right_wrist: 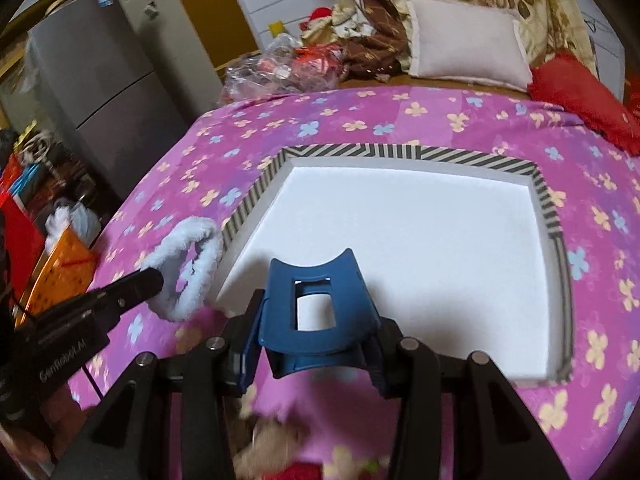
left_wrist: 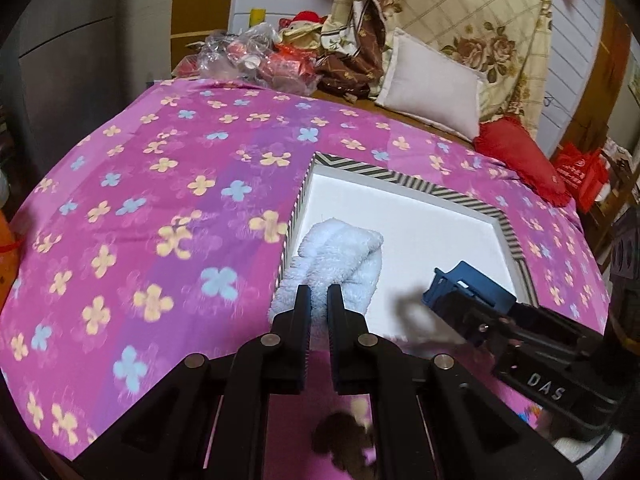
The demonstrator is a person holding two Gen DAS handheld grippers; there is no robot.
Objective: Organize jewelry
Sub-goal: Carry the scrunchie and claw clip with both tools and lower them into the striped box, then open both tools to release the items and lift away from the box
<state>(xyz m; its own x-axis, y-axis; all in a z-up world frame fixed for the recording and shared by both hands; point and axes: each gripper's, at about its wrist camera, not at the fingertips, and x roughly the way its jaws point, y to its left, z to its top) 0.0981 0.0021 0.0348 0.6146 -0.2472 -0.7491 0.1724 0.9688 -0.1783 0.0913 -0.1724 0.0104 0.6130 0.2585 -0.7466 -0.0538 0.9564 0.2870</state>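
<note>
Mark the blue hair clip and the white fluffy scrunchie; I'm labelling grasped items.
blue hair clip (right_wrist: 316,316), right wrist view, its curved top plate.
white fluffy scrunchie (left_wrist: 340,256), left wrist view, upper fuzzy loop.

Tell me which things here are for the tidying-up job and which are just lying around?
For the job:
- fluffy white scrunchie, held in the left claw
- blue hair clip, held in the right claw
- striped tray, white inside

Just lying around:
- white pillow
- red cushion
- flowery quilt
- plastic bags
- grey fridge
</note>
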